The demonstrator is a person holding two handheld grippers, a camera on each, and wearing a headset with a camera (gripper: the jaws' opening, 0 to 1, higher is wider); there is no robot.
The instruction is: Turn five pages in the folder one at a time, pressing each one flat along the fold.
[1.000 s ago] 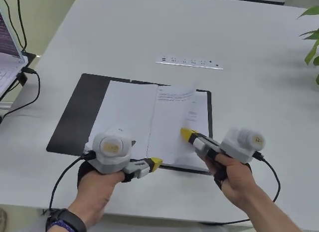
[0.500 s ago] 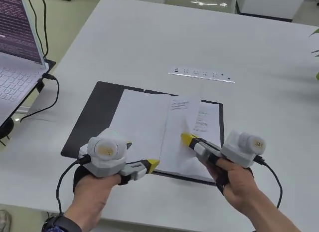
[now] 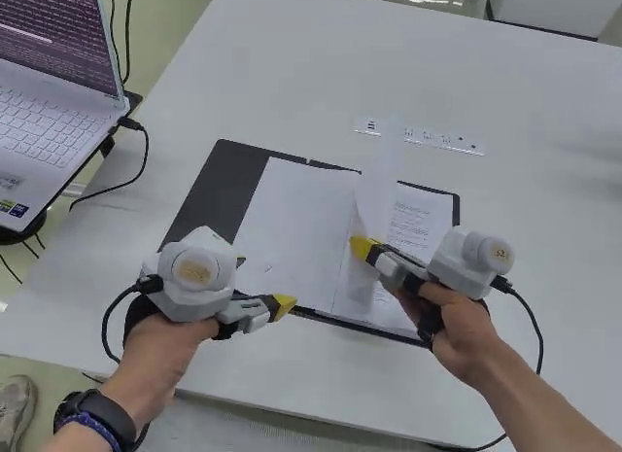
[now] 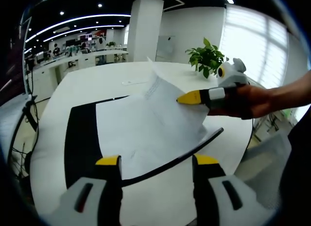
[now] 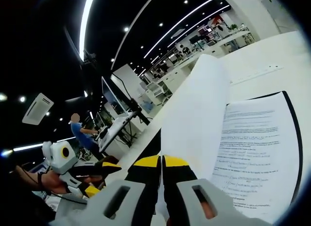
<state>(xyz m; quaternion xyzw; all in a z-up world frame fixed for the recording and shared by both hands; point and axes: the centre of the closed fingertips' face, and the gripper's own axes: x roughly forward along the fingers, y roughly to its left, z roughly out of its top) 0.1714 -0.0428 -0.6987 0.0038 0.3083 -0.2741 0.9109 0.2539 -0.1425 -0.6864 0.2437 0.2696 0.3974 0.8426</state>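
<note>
A black folder point(image 3: 219, 185) lies open on the white table, with blank sheets on its left half and a printed page point(image 3: 420, 224) on the right. My right gripper point(image 3: 362, 246) is shut on the lower edge of one page point(image 3: 377, 194), which stands nearly upright over the fold. In the right gripper view its jaws point(image 5: 162, 163) pinch that lifted page point(image 5: 194, 109), with the printed page point(image 5: 257, 158) lying beside it. My left gripper point(image 3: 268, 310) hovers at the folder's front edge, open, with nothing between its jaws point(image 4: 157, 160). The left gripper view shows the right gripper point(image 4: 194, 97) holding the page point(image 4: 155, 114).
An open laptop point(image 3: 49, 83) stands at the table's left edge with a cable point(image 3: 126, 175) trailing from it. A white power strip point(image 3: 418, 136) lies beyond the folder. A potted plant point(image 4: 206, 60) is at the far side. A person point(image 5: 77, 126) sits far behind.
My right gripper has raised the page from a low curl to nearly upright over the fold. The left gripper stays by the folder's front edge. The head camera has shifted.
</note>
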